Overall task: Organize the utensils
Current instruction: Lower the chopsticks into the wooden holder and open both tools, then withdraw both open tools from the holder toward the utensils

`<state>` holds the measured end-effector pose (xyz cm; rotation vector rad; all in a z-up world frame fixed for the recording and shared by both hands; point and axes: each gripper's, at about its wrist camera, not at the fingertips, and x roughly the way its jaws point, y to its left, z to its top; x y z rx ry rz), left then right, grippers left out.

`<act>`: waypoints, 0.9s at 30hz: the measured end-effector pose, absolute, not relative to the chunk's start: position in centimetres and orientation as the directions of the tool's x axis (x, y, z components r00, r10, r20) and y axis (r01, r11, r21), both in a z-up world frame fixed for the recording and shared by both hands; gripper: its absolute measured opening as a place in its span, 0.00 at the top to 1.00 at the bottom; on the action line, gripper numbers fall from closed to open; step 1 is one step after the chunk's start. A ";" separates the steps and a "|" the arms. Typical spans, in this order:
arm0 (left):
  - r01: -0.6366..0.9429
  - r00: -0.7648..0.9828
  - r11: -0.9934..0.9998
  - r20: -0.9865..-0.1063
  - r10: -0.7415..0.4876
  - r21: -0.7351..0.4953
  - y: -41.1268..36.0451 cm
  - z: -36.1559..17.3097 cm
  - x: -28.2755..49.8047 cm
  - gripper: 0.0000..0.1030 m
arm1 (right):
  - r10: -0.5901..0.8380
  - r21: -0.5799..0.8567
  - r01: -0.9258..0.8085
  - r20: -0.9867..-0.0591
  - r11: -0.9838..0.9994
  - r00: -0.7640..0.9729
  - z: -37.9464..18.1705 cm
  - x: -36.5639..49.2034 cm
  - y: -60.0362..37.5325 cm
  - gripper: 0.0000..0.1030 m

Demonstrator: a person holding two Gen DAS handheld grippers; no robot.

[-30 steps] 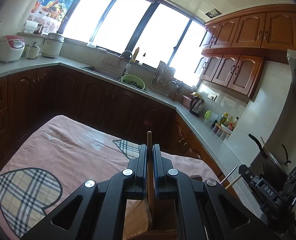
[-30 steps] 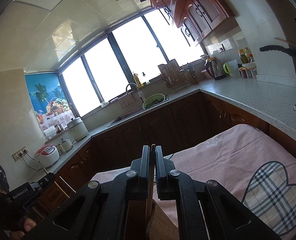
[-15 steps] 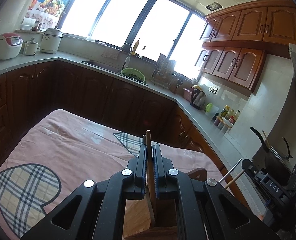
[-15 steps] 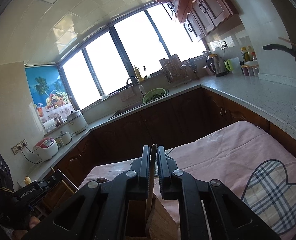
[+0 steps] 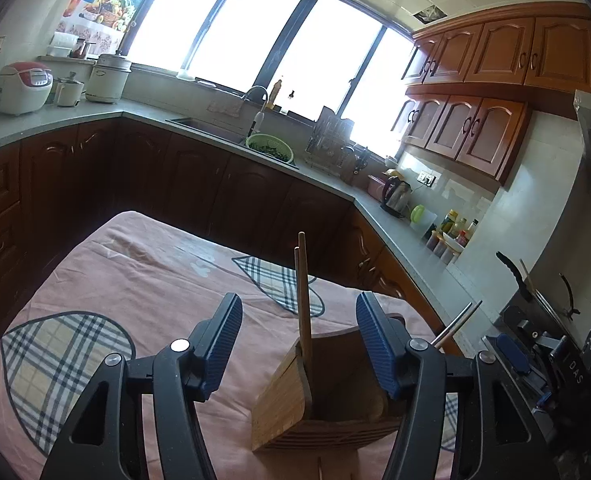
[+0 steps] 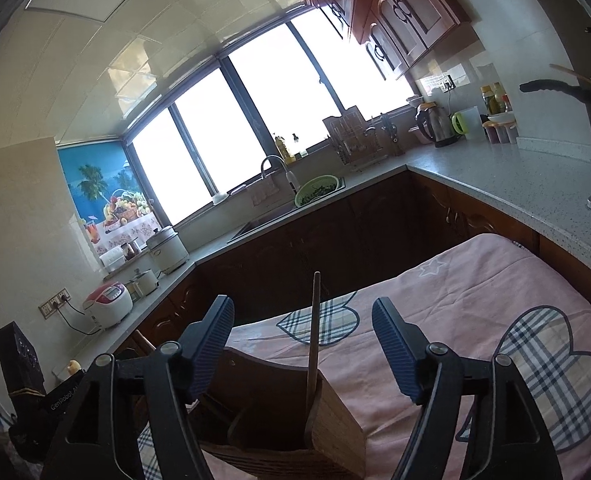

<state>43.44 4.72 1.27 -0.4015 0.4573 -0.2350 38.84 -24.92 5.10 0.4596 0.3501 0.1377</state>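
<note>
A wooden utensil holder [image 5: 279,408] stands on the pink cloth [image 5: 135,280] just below both grippers. Two wooden chopsticks [image 5: 303,292] stand upright in it. My left gripper [image 5: 299,298] straddles them with its jaws opening, and the blue pads [image 5: 227,340] are clear of the sticks. In the right wrist view a wooden chopstick [image 6: 314,320] rises from the same holder [image 6: 335,412]. My right gripper [image 6: 303,303] is opening around it, pads [image 6: 395,344] apart from it. Neither gripper holds anything.
The pink cloth with plaid hearts [image 6: 555,360] covers the table. Dark cabinets and a grey counter [image 5: 215,140] wrap around it, with a sink, a green colander [image 5: 269,148], a kettle [image 5: 395,196] and rice cookers [image 5: 23,86]. The other gripper's body [image 5: 535,360] sits at the right.
Both grippers went from shut on the wooden chopsticks to wide open. The chopsticks now stand free in the holder. The left view has drawn back a little.
</note>
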 end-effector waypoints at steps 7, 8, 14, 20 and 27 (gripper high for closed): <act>0.086 0.854 0.897 -0.431 -0.290 -0.434 6.0 1.1 40.3 0.24 | 0.222 0.450 -0.062 -0.311 0.891 0.924 4.7 36.4 -24.7 0.13; 0.083 0.852 0.894 -0.435 -0.293 -0.440 6.1 1.2 39.8 0.24 | 0.226 0.454 -0.062 -0.316 0.889 0.922 4.6 36.0 -24.8 0.12; 0.065 0.836 0.892 -0.464 -0.293 -0.447 7.4 1.2 36.2 0.24 | 0.238 0.461 -0.051 -0.358 0.886 0.903 3.4 33.4 -24.9 0.11; 0.040 0.821 0.884 -0.490 -0.295 -0.465 8.5 1.2 32.3 0.24 | 0.243 0.461 -0.033 -0.405 0.887 0.881 2.1 30.6 -24.9 0.11; 0.015 0.791 0.887 -0.538 -0.293 -0.461 9.1 0.8 28.5 0.24 | 0.245 0.472 0.001 -0.461 0.882 0.853 0.5 27.3 -24.8 0.11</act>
